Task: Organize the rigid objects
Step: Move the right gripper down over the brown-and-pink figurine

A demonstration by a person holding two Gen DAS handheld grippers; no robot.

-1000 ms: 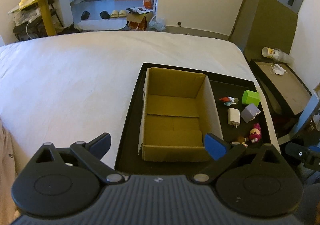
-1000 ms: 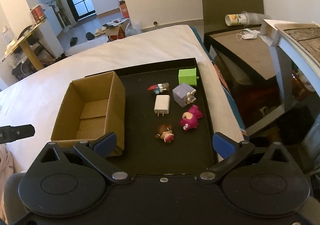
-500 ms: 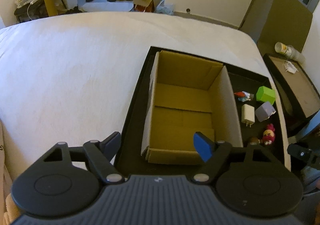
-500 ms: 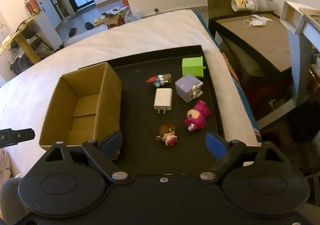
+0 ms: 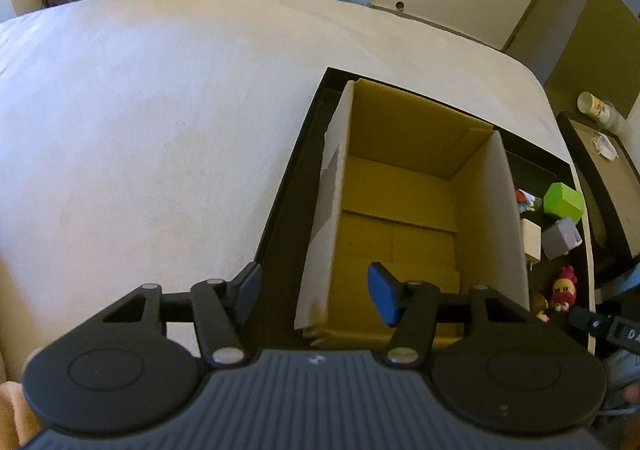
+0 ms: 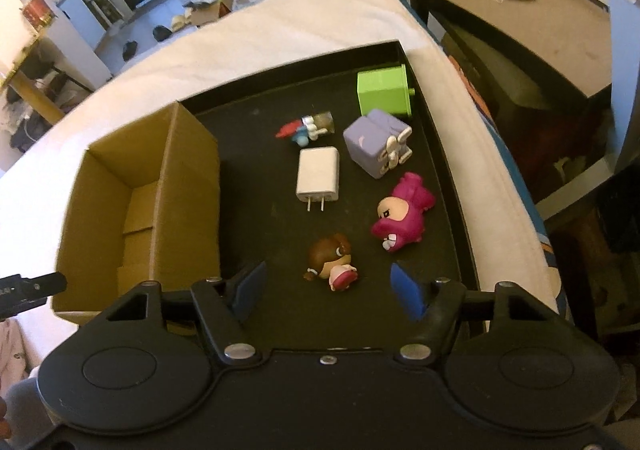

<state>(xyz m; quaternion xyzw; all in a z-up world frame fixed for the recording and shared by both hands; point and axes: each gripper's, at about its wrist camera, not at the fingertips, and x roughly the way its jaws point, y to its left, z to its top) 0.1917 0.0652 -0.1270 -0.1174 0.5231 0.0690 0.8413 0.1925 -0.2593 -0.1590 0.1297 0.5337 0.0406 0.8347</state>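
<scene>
my right claw (image 6: 326, 292) closing, empty, doll (image 6: 332, 260) just ahead | my left claw (image 5: 316, 288) closing, empty, astride box wall (image 5: 320, 242) | tray rim (image 6: 436, 153) right

left gripper (image 5: 314, 292) closing, right gripper (image 6: 326, 292) closing, both empty

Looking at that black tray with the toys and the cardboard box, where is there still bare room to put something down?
The cardboard box is empty inside. On the black tray, a bare strip runs between the box wall and the white charger, widening near the brown-haired figurine. The tray's right half is crowded: green cube, purple cube, pink figurine.
</scene>
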